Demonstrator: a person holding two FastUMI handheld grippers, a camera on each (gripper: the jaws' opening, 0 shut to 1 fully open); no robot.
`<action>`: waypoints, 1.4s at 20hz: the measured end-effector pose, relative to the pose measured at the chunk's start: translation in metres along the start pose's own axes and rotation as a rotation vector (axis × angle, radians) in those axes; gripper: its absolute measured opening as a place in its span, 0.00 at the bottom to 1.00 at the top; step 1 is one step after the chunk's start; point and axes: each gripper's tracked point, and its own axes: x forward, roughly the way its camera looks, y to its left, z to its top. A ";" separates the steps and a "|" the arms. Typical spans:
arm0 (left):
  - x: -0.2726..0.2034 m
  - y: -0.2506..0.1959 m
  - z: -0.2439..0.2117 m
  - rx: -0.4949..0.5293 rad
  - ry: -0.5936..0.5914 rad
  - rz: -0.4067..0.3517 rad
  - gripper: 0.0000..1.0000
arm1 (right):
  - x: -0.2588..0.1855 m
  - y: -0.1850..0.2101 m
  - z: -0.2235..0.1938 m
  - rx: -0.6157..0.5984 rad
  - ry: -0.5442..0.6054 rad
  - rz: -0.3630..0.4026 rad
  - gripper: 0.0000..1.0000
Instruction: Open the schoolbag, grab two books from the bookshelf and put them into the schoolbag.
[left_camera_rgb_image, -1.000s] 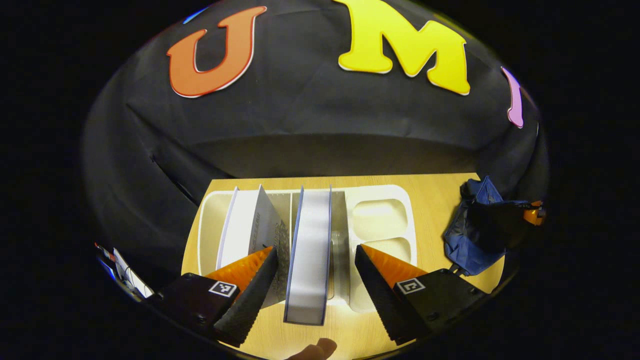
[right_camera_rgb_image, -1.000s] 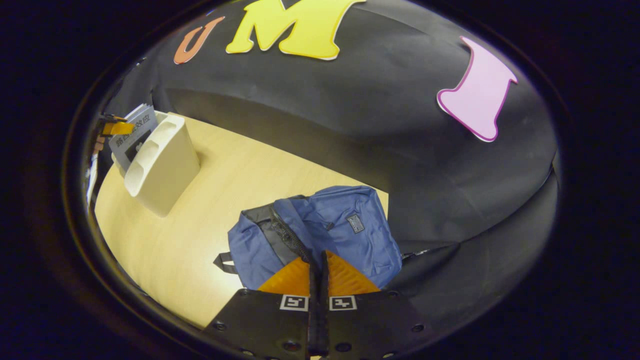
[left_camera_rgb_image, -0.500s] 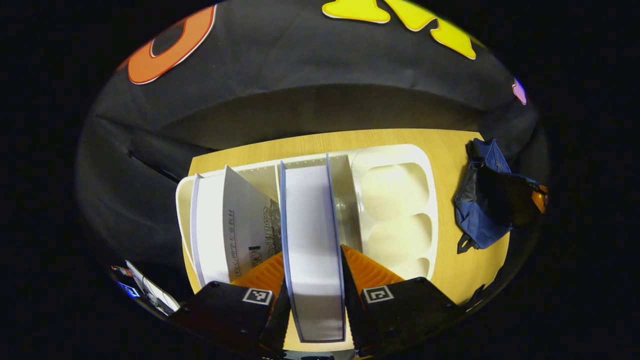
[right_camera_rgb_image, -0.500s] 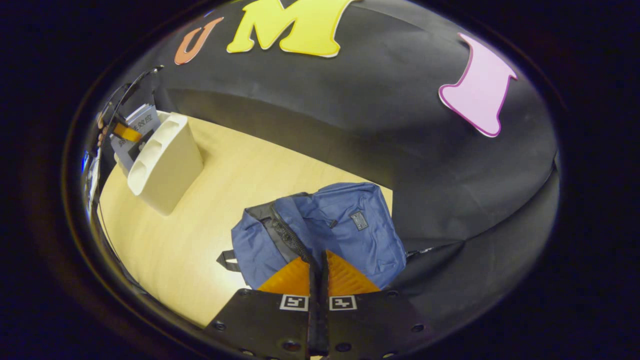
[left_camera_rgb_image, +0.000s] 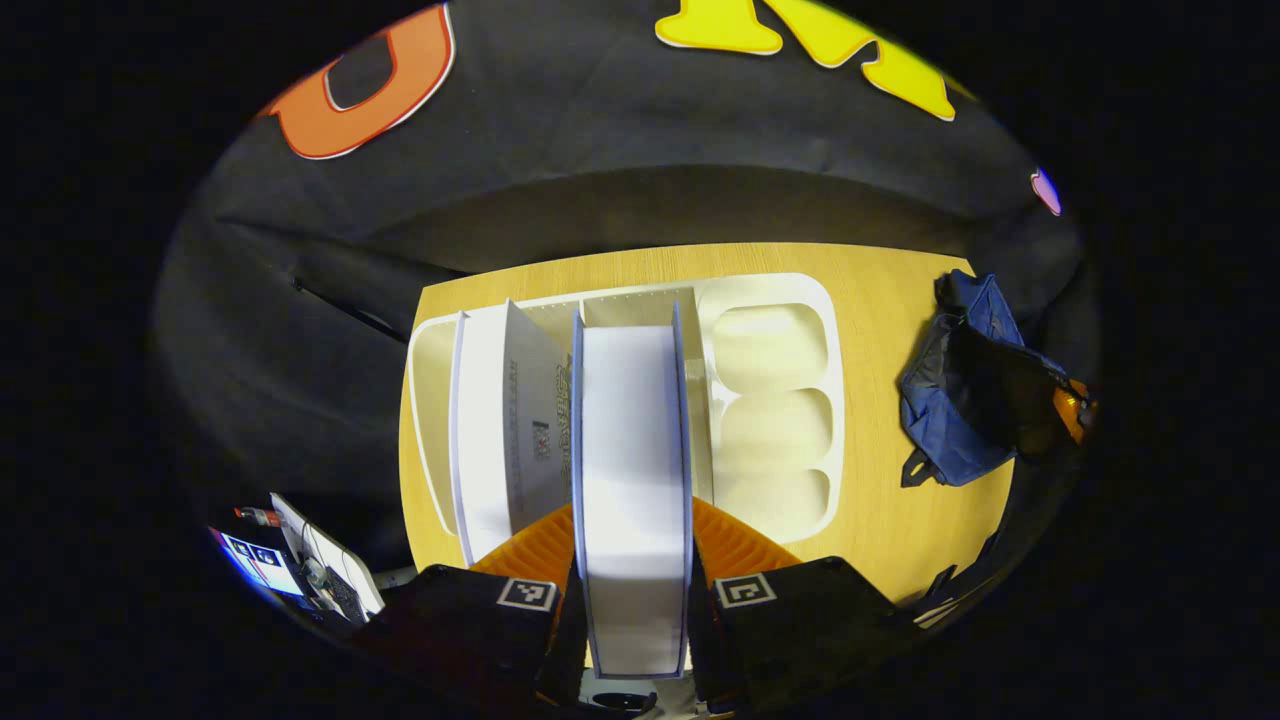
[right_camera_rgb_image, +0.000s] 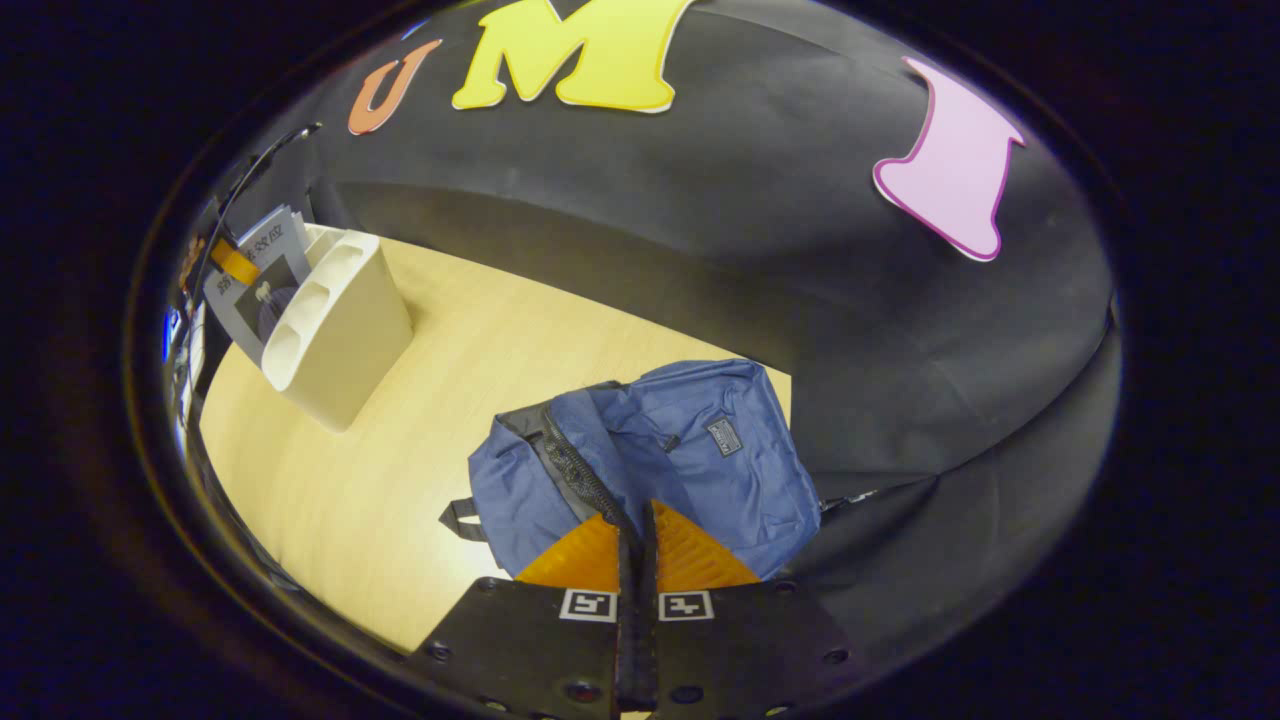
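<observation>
Books stand in the white bookshelf (left_camera_rgb_image: 640, 300) on the wooden table (left_camera_rgb_image: 890, 340). In the left gripper view, the left gripper (left_camera_rgb_image: 632, 560) is clamped on the thick book (left_camera_rgb_image: 632, 450) with the blue cover edges, one orange finger pressed on each side of it, page edges facing the camera. Just left of it a second book (left_camera_rgb_image: 505, 420) leans in the same compartment (its printed cover is too small to make out). Right of the held book, the shelf's three small pockets (left_camera_rgb_image: 770, 410) sit in a row from far to near.

Farther right on the table lies the blue schoolbag (left_camera_rgb_image: 960, 400), well apart from the shelf. In the right gripper view, the bag (right_camera_rgb_image: 650, 460) is slumped on the table's near right part, its zip (right_camera_rgb_image: 575, 470) running along the dark strip at its left side. The right gripper (right_camera_rgb_image: 637, 545) is at the bag's near edge with its fingers pressed together; whether they pinch a zip pull or cloth cannot be told. Far left in that view stand the shelf (right_camera_rgb_image: 335, 320) and, beyond it, the left gripper (right_camera_rgb_image: 232, 262) at the books.
</observation>
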 end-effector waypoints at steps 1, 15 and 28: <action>-0.012 0.001 -0.005 -0.009 -0.004 -0.003 0.43 | 0.000 0.001 -0.001 -0.002 0.000 0.006 0.01; -0.123 -0.044 -0.091 -0.319 -0.110 -0.280 0.43 | 0.004 0.013 -0.012 -0.035 0.002 0.085 0.01; -0.114 -0.198 -0.098 -0.560 -0.208 -0.819 0.43 | 0.010 0.032 -0.016 -0.089 0.056 0.114 0.00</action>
